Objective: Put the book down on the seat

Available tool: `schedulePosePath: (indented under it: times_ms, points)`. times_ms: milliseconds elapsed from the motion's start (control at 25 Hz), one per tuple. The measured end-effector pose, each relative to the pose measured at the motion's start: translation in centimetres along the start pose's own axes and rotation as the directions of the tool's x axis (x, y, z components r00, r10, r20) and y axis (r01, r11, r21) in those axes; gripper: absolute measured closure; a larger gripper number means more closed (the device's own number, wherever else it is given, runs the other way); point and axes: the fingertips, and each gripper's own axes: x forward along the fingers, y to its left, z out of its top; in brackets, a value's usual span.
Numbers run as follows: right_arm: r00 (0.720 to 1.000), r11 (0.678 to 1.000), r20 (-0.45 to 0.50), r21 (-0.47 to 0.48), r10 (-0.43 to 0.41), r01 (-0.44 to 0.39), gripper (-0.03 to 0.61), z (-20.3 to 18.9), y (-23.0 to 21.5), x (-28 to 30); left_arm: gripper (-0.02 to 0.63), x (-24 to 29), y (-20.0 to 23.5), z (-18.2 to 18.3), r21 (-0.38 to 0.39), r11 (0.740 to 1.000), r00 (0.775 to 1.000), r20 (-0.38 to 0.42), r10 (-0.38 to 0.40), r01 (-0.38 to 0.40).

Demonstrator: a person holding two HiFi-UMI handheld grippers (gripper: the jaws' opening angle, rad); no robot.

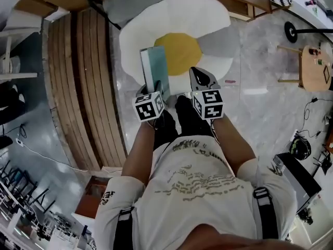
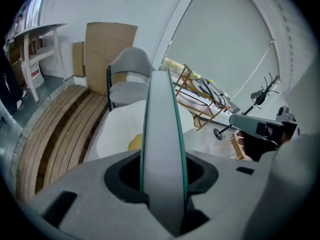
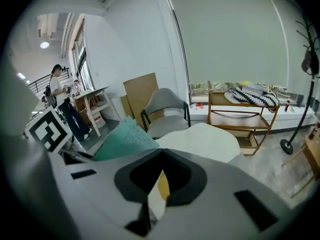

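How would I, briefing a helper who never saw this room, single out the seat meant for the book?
Find the slatted wooden platform at the head view's left; right of it, on the pale marble floor, lies a big flower-shaped cushion. Unlike the grey chair behind it, it is flat, white-petalled, with a yellow centre.

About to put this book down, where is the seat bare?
The seat looks bare all over: its yellow centre and the white petals around it. Crowded only at the near edge, under the book and right gripper.
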Motion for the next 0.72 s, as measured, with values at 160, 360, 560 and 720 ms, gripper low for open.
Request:
schedulePosePath:
  times_ms: [160, 360, 560, 720]
  points:
    - [0.999, 1.0, -0.047, 0.018, 0.018, -0.017, 0.552, -2.7, 0.2, 3.2, 0.445, 2.4, 0.9, -1.9, -0.016, 1.0, 0.999, -0.034, -0.007, 0.006]
    - [0.993, 0.998, -0.106, 0.028, 0.059, -0.057, 0.552, -6.9, 0.8, 7.3, 0.445, 5.8, 3.2, -4.1, -0.027, 1.0, 0.998, -0.063, -0.013, 0.011]
    - [0.985, 0.998, -0.16, 0.01, 0.07, -0.07, 0.552, -11.3, 0.1, 11.5, 0.445, 10.0, 6.8, -6.1, -0.015, 1.0, 0.996, -0.089, -0.012, 0.011]
    - [0.983, 0.998, -0.173, 0.016, 0.062, -0.061, 0.552, -14.2, -1.3, 14.5, 0.445, 13.3, 9.0, -7.3, 0.03, 0.999, 0.995, -0.103, -0.014, 0.017]
